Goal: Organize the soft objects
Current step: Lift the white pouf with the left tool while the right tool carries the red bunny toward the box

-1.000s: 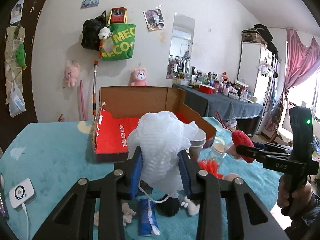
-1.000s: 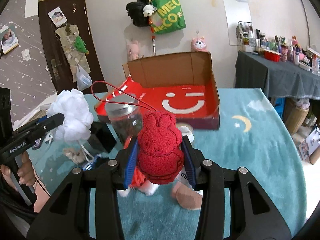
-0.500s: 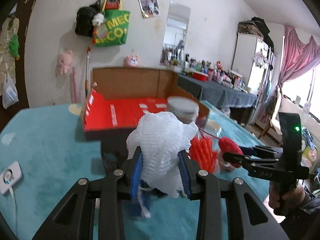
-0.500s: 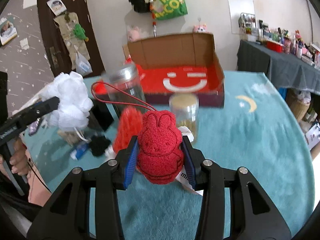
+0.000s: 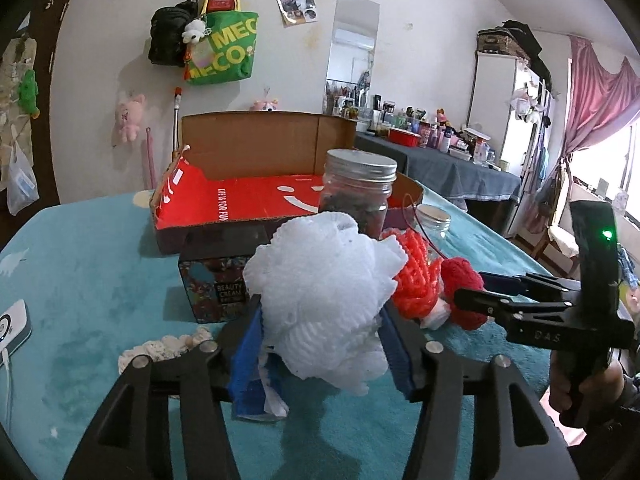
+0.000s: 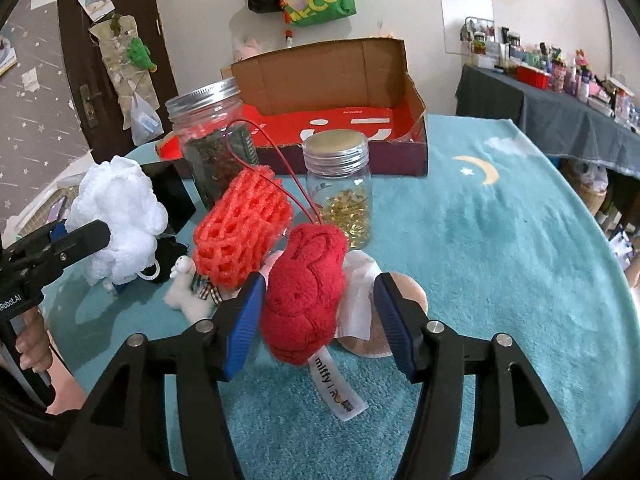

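Note:
A white mesh bath pouf [image 5: 324,300] sits low over the teal cloth between the blue pads of my left gripper [image 5: 320,348]. Its jaws are opening and the pouf bulges loosely between them. In the right wrist view the pouf [image 6: 120,216] rests beside the left fingers [image 6: 80,236]. A red plush bunny [image 6: 304,296] lies between the pads of my right gripper [image 6: 320,320]. Those jaws are opening too, with a clear gap on the bunny's right side. An orange foam net [image 6: 240,232] stands just left of the bunny. Behind stands a cardboard box [image 6: 320,76] with a red floor.
A tall jar of dark leaves [image 6: 212,140] and a small jar of golden bits [image 6: 340,192] stand before the box. A black cream box [image 5: 216,276], a blue packet [image 5: 256,396], a small white plush [image 6: 188,292], white lace [image 5: 164,348] and a white device [image 5: 12,320] lie around.
Both grippers have sunk toward the teal cloth with their toys. Both pairs of jaws have spread wider, and the bunny has come loose from the right pad.

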Motion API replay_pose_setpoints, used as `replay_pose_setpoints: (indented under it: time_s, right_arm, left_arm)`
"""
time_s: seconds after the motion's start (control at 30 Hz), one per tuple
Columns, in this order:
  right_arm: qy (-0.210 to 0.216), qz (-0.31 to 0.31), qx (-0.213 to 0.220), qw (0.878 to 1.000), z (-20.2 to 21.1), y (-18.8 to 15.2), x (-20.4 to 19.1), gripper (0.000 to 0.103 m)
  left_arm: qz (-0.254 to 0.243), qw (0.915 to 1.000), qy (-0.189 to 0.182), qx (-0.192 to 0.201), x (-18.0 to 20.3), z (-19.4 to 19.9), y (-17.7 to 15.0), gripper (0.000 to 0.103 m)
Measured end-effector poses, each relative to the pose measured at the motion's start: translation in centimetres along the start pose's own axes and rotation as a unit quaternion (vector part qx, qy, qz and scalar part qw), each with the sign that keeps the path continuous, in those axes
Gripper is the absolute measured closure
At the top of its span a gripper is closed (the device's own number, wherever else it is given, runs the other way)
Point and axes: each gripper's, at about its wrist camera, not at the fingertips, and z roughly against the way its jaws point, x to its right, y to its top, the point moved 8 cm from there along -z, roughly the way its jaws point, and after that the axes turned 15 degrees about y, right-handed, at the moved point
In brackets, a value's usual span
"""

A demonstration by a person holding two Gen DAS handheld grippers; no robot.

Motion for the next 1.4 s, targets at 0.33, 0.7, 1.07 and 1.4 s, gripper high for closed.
replay_pose_setpoints:
  time_s: [0.33,0.7,1.07,1.4]
  right_arm:
    - [-0.03,0.076,0.015,0.997,0.1,0.7,-2.3,0.048]
    - [-0.029,0.105,0.006,0.994,-0.5,0.9,-3.2,0.07]
    - [-0.011,0.102,0.04,0.994,0.9,3.3,-4.5,0.07]
    - [0.018,0.079,0.092,0.992,3.8,8.5,-3.8,0.07]
  left_arm:
    - [0.007,1.0,0.001,-0.004,-0.3,-0.3,0.2,0.04]
    - [-0.005,0.9998,-0.017,0.008,0.5,0.5,1.2,0.065]
    - [0.003,0.9994,-0.022,0.027,-0.3,2.0,3.2,0.069]
    - [0.004,0.9973,-0.005,0.073,-2.6,3.2,8.4,0.07]
